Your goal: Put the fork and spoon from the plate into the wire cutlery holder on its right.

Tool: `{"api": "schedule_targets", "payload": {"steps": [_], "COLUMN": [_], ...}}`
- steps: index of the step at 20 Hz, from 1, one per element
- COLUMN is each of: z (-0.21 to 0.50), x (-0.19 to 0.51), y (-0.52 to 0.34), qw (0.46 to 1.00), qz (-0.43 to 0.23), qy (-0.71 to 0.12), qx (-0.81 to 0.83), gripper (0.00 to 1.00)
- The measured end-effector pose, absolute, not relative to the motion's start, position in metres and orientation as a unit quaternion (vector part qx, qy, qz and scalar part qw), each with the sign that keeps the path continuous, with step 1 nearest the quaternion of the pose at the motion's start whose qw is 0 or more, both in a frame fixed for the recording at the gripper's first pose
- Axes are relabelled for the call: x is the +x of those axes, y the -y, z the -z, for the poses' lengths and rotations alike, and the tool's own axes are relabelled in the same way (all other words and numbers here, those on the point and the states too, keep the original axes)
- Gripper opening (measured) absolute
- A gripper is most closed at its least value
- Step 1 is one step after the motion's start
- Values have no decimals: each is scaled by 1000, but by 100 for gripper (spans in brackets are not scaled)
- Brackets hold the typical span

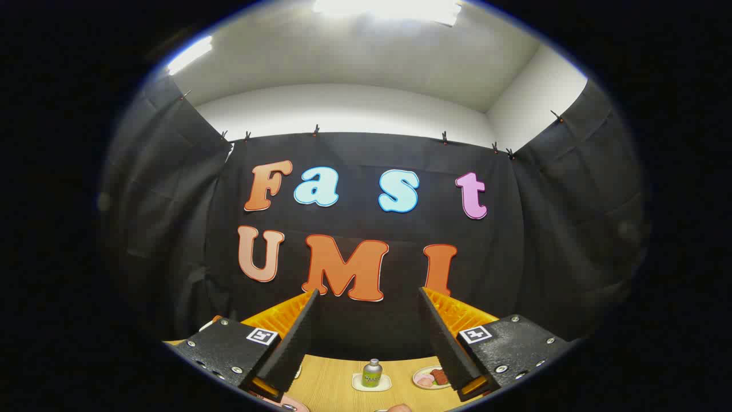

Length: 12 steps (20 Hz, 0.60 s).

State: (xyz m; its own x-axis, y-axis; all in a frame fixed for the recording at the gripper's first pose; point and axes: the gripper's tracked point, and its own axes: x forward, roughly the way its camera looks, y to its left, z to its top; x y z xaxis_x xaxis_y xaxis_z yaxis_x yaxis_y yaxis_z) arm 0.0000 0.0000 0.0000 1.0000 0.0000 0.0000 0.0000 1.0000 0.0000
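1. Gripper [366, 294] is spread wide with nothing between the fingers, and it's tipped up so I'm mostly staring at the black cloth wall [366, 171] of the booth and the white ceiling [354, 57] above it.
2. Wooden table [331, 377] only peeks in low down, between the finger bases.
3. Small bottle [372, 373] with a grey cap stands upright on a little pale coaster or tray [359, 383], pretty much centred in the gap between my fingers, on the far part of the table.
4. Just beside the bottle, toward my right finger, sits a small plate [420, 379] with some pinkish and brown bits on it. The right finger covers part of it, so I can't tell whether any fork or spoon is on it.
5. Something pink and rounded [289, 404] pokes out near the base of my left finger, and another small pinkish blob [398, 408] sits closest to me. Too cut off to say what either is.
6. Fork, spoon, wire cutlery holder: can't make out any of them from this angle, honestly.
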Motion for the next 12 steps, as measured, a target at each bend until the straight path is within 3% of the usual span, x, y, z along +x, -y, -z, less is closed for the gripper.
{"api": "schedule_targets", "payload": {"steps": [12], "z": [8], "x": [1], "y": [-8], "qw": [1000], "qz": [-4], "qy": [-13], "qx": [1], "gripper": [99]}}
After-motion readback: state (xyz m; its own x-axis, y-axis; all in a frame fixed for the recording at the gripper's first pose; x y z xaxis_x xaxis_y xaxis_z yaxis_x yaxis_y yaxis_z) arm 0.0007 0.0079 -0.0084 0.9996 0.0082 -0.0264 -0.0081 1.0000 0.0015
